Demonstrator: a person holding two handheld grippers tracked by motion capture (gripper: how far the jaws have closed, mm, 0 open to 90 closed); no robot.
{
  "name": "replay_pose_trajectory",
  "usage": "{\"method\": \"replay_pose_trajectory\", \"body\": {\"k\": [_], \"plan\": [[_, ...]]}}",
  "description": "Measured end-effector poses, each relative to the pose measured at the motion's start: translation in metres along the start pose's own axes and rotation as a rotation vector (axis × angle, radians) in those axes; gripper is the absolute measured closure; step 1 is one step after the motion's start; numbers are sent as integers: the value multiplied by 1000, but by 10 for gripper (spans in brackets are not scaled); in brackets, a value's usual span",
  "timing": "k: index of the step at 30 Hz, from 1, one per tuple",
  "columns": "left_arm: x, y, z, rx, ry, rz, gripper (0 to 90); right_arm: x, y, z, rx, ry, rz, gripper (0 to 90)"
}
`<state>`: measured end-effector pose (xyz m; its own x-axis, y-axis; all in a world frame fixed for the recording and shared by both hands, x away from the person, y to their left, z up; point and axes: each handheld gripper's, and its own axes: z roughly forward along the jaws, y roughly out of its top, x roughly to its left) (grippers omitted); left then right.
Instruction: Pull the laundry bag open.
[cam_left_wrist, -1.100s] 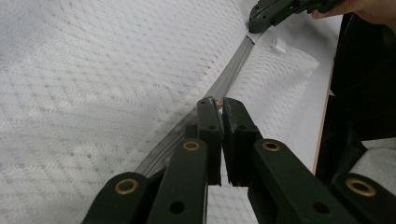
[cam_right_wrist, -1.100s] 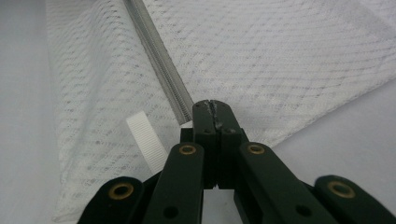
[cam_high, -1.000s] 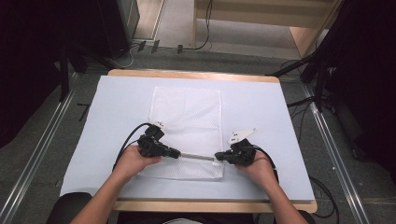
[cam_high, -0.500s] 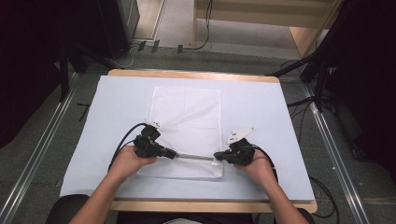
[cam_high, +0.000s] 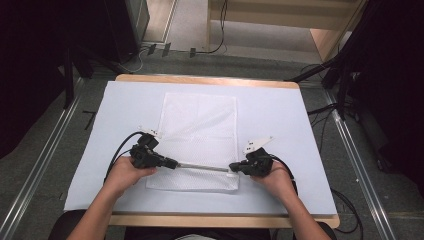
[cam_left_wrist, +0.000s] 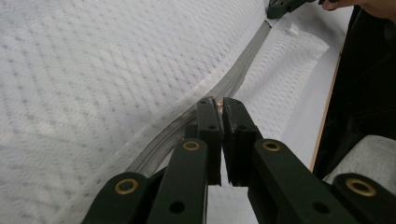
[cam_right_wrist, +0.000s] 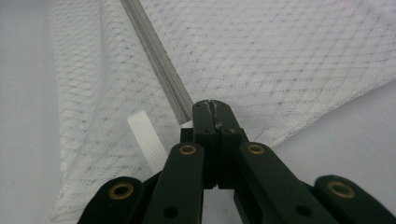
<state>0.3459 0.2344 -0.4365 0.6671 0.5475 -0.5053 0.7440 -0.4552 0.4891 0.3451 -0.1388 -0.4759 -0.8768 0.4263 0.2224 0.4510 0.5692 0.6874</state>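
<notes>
Left hand-held gripper (cam_left_wrist: 215, 103), low in the frame, is clamped on the small zipper pull. The grey zipper (cam_high: 202, 167) runs right from it, stretched across the lower part of the white mesh laundry bag (cam_high: 200, 125), which lies flat mid-counter (cam_high: 300, 130). At the zipper's far end the right hand-held gripper (cam_high: 232, 167) is pinched tight on the bag's corner, beside a white ribbon loop (cam_right_wrist: 147, 135). The risk: that pull is tiny, so a skewed tug could slip it free, or snag mesh in the teeth and jam the slider.
</notes>
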Motion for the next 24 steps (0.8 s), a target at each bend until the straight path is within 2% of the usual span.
{"method": "replay_pose_trajectory", "body": {"k": [6, 11, 16, 21, 24], "plan": [[5, -4, -10, -6, 13, -10, 878, -1, 0, 0, -3, 2, -4, 900], [11, -8, -19, -18, 9, -31, 877, -1, 0, 0, -2, 4, -1, 900], [13, -15, -23, -4, 14, -20, 877, -1, 0, 0, -3, 6, 3, 900], [19, -19, -31, -25, 13, -43, 877, -1, 0, 0, -2, 7, 2, 900], [20, -22, -33, -14, 20, -38, 877, -1, 0, 0, -2, 7, 5, 900]]}}
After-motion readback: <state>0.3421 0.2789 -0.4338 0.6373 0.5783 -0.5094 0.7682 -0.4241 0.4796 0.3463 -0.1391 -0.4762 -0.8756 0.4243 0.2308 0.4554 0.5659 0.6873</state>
